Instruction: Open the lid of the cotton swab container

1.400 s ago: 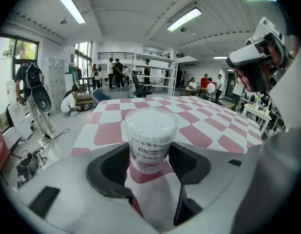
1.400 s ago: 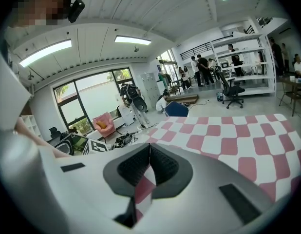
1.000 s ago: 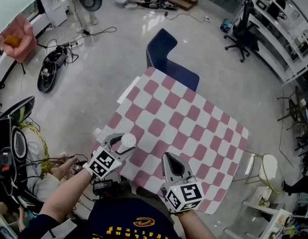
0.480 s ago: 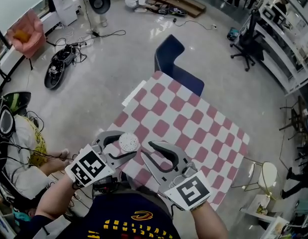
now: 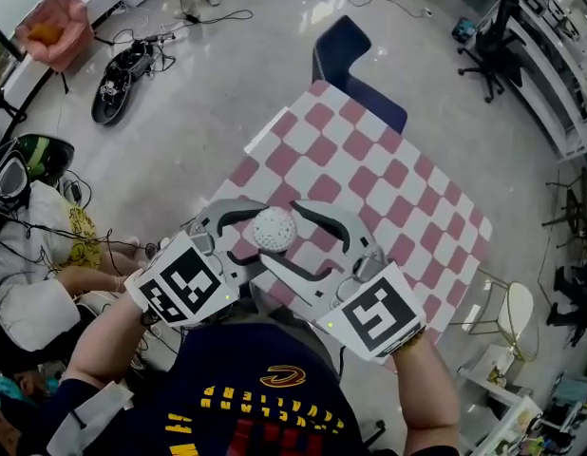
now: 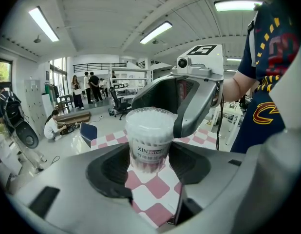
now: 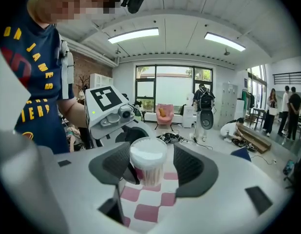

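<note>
The cotton swab container (image 5: 273, 228) is a clear round tub with a white lid, held up above the checkered table (image 5: 369, 179). My left gripper (image 5: 259, 234) is shut on its lower body; in the left gripper view the tub (image 6: 149, 138) stands upright between the pads. My right gripper (image 5: 282, 236) has come in from the right. Its jaws have just been opening and now stand open on either side of the lid (image 7: 148, 154), with a gap at each pad. The lid is on the tub.
A blue chair (image 5: 355, 60) stands at the table's far side. A person sits on the floor at left (image 5: 47, 255) among cables and gear. A small stool (image 5: 517, 312) stands off the table's right corner.
Both grippers rose toward the camera, the left carrying the container. The right gripper swung left to the container and its jaws went from shut to wide open around the lid.
</note>
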Available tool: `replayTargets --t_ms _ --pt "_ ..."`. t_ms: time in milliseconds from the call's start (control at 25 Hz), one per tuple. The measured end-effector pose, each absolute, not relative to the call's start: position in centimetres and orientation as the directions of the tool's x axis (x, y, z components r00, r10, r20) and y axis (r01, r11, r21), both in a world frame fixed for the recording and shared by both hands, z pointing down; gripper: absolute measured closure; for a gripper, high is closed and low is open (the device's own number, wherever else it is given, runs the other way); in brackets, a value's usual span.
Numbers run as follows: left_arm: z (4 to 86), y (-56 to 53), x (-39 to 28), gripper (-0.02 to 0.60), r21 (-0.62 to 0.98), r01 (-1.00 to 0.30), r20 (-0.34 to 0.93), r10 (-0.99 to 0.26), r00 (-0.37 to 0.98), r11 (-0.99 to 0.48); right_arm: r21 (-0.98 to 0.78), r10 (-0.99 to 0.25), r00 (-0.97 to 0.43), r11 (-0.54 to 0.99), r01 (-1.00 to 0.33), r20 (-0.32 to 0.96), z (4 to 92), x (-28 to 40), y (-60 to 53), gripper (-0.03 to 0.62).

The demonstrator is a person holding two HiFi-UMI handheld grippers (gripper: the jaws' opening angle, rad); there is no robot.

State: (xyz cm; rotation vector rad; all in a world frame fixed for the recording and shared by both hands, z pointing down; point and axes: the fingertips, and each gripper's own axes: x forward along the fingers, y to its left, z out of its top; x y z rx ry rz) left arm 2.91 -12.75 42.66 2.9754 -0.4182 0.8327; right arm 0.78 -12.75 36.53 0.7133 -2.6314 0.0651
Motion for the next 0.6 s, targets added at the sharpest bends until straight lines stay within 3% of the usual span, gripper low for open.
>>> replayTargets --t_ms 320,600 --pt "42.9 -11.8 3.1 0.328 -0.023 -0.24 0.503 -0.218 0.836 -0.971 0.1 -0.473 -0.776 0.873 -0.478 0.417 36.9 0.4 -12.1 0.333" --pt "43.1 -11.2 2.7 0.328 -0.028 -0.232 0.503 -0.214 0.837 -0.972 0.026 -0.455 -0.79 0.872 -0.488 0.411 37.4 0.0 -11.4 0.341"
